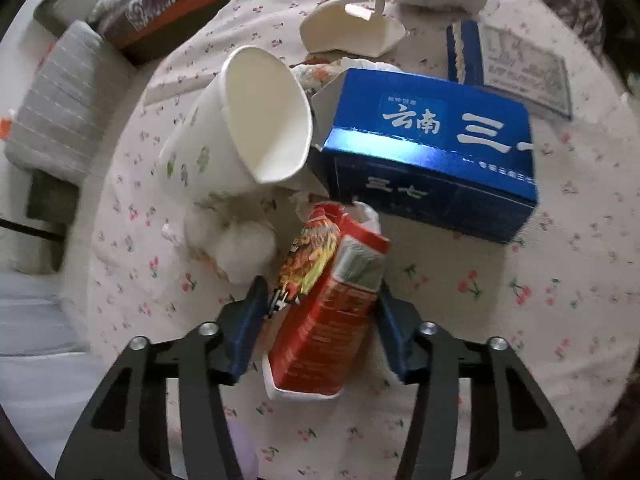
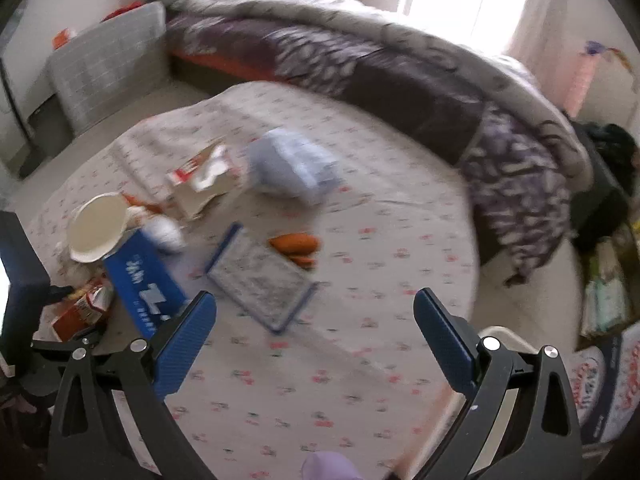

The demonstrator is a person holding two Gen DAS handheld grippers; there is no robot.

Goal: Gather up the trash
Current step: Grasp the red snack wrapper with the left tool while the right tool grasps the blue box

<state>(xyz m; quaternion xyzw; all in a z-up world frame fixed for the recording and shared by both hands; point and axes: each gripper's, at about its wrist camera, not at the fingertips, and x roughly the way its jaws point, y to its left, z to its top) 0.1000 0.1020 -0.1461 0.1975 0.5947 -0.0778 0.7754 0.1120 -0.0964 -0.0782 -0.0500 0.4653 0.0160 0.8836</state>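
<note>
A crushed red snack carton [image 1: 320, 320] stands on the floral tablecloth [image 1: 480, 300], and my left gripper [image 1: 322, 284] is shut on it, one blue pad against each side. Just behind it lie a crumpled tissue [image 1: 240, 248], a tipped white paper cup [image 1: 256, 120] and a blue box with white lettering [image 1: 432, 152]. In the right wrist view, the red carton [image 2: 86, 304], the cup [image 2: 96, 228] and the blue box [image 2: 144, 284] sit at the left. My right gripper [image 2: 314, 296] hangs open over the cloth with nothing between its fingers.
More litter lies farther back: a torn white cup [image 1: 352, 32], a flat blue-edged box lid [image 2: 260, 284], orange wrappers [image 2: 296, 244], a torn red-and-white carton [image 2: 204, 184] and a pale blue plastic bag [image 2: 292, 168]. A bed with a purple quilt [image 2: 400, 80] runs behind the round table.
</note>
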